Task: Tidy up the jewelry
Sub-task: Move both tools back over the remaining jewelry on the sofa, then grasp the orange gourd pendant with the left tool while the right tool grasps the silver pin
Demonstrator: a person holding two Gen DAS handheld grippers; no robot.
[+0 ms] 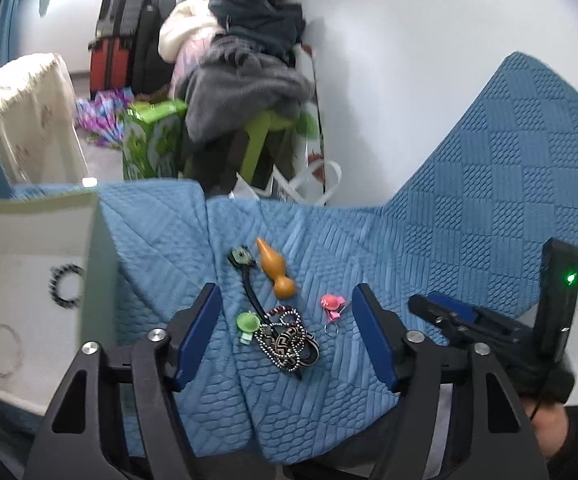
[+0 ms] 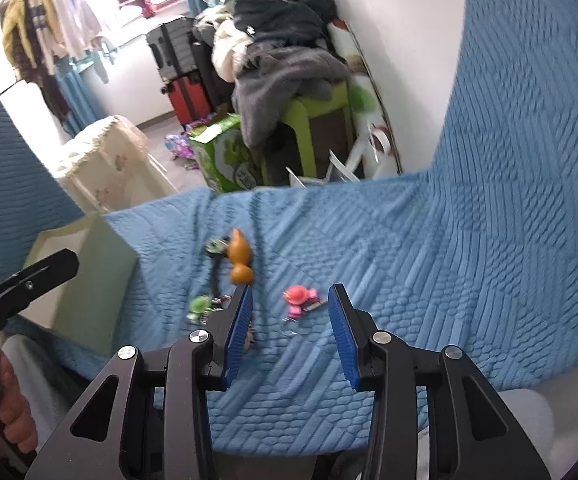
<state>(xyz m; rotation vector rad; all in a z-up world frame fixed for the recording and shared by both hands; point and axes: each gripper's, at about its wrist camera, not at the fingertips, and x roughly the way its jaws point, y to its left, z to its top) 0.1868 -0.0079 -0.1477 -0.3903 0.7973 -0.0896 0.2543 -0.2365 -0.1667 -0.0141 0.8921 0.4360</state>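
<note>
Blue quilted bed cover [image 1: 329, 380] carries jewelry. Right hand-held gripper [image 2: 289, 322] apart, empty, framing pink charm keyring [image 2: 299, 298]; left hand-held gripper [image 1: 285, 336] apart over tangled bead chains [image 1: 285, 340]. Recommend: lower straight, pinch charm body, not ring.

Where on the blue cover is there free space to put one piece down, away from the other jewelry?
Bare quilt lies right of the pink charm, toward the raised backrest, and on the near edge below the bead tangle. It is crowded from the tangle up past the green charm to the wooden gourd. The white box borders the left.
</note>
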